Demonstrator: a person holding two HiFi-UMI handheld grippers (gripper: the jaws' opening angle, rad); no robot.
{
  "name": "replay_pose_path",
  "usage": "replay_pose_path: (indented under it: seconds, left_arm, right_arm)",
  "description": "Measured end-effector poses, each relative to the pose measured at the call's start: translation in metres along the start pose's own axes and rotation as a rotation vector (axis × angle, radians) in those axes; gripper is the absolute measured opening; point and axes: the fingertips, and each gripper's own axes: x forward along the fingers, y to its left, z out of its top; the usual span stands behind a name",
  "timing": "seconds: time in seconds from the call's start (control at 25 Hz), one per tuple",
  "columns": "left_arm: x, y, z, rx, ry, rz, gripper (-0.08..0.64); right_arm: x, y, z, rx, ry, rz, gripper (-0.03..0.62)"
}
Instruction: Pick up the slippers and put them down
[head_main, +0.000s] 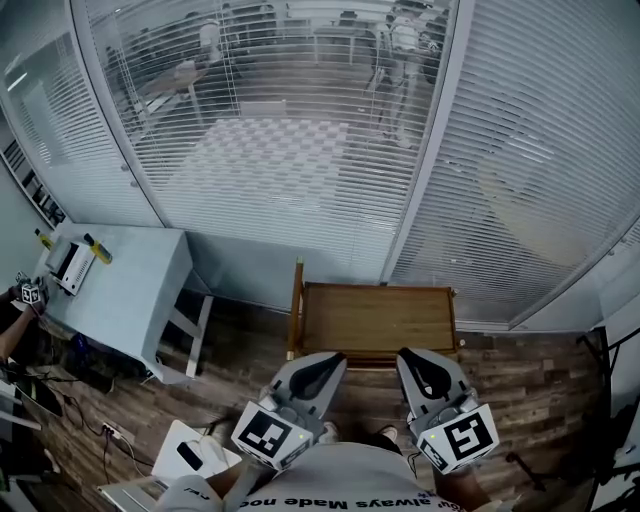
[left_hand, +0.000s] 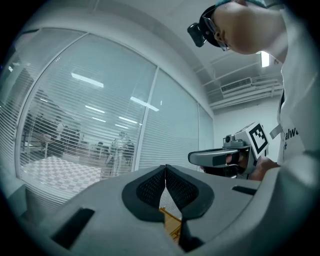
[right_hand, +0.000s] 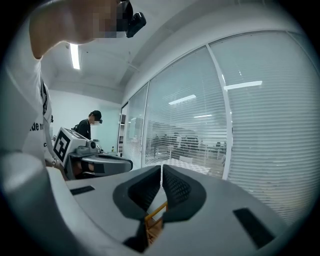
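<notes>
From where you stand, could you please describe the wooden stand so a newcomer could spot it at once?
Look to the glass wall with white blinds; at its foot, on the plank floor, is the wooden stand. It is the only brown furniture; the table to its left is pale blue.

"always Made" on white shirt (head_main: 345, 472)
</notes>
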Motion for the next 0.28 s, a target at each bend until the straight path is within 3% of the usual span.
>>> replay_pose_path:
  seconds: [0.28]
  left_arm:
    - [0.0008,-0.0073,0.0037,0.003,-0.001,-0.006,0.014]
  right_arm:
    - [-0.0063,-0.0026,0.0037,0.016,-0.009,-0.006,0.02]
